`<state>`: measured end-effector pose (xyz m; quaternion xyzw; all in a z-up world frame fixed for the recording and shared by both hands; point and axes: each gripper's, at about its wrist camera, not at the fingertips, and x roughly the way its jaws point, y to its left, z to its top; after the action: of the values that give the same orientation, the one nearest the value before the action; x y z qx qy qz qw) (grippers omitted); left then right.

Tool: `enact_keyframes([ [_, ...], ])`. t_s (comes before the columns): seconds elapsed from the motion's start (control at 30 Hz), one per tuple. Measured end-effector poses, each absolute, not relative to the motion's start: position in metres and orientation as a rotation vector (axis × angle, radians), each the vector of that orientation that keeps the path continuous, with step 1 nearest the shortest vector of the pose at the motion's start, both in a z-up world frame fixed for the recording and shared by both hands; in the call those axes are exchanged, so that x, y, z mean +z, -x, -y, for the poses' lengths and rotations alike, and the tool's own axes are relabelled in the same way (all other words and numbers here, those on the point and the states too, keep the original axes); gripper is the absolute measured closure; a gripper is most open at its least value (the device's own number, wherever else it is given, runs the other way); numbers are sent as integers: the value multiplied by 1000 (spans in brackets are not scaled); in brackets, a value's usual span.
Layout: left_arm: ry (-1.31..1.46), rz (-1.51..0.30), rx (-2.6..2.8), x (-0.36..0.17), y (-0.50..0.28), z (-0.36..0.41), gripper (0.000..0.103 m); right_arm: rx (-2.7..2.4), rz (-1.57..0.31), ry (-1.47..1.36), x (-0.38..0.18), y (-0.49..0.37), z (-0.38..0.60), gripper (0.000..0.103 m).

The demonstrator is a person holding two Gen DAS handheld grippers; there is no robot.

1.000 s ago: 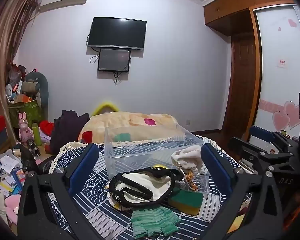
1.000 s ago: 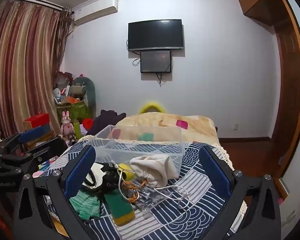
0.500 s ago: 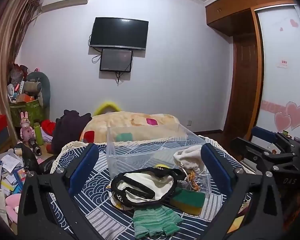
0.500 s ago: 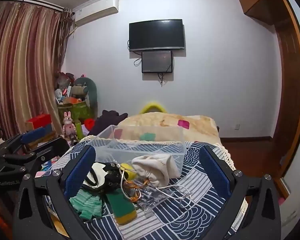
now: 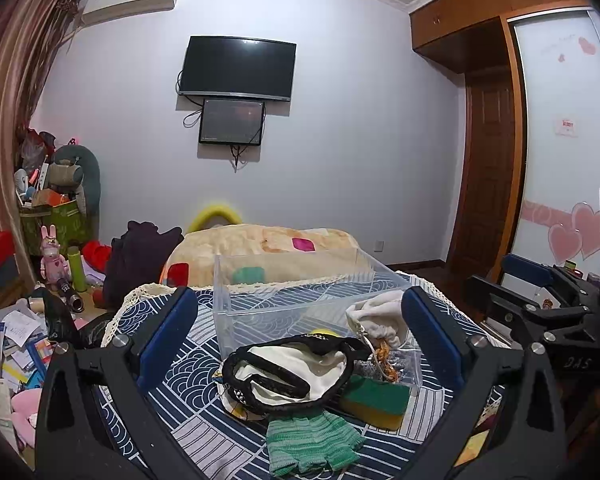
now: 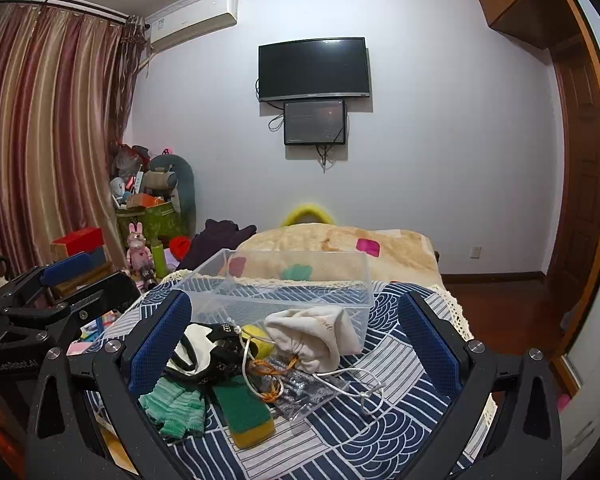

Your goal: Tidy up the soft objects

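Note:
A clear plastic bin (image 5: 296, 296) (image 6: 284, 292) stands on a table with a blue wave-pattern cloth (image 6: 384, 420). In front of it lie a black-and-white fabric piece (image 5: 288, 368) (image 6: 204, 348), a green knitted glove (image 5: 312, 444) (image 6: 176, 404), a green-and-yellow sponge (image 5: 376, 400) (image 6: 244, 412) and a white drawstring pouch (image 5: 376, 316) (image 6: 316, 332). My left gripper (image 5: 300, 332) is open and empty above the pile. My right gripper (image 6: 292, 328) is open and empty, with the pouch between its jaws' line.
A clear packet with orange cord (image 6: 296, 388) lies by the pouch. A blanket-covered bed (image 5: 260, 252) sits behind the table. Cluttered toys and boxes (image 5: 52, 232) stand at left; a wardrobe (image 5: 556, 140) at right. The other gripper shows at each view's edge (image 5: 540, 312) (image 6: 40, 304).
Both views have shifted very slightly; the objects on the table have not moved and both grippers stay open.

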<state>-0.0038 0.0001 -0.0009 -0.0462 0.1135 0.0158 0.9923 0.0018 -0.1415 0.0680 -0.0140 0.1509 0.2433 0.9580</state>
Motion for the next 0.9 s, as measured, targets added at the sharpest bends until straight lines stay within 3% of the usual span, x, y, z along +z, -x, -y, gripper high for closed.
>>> enact_keyframes([
  [0.9,91,-222,31,3,5,1,0,494,-304,24,68,0,140,0],
])
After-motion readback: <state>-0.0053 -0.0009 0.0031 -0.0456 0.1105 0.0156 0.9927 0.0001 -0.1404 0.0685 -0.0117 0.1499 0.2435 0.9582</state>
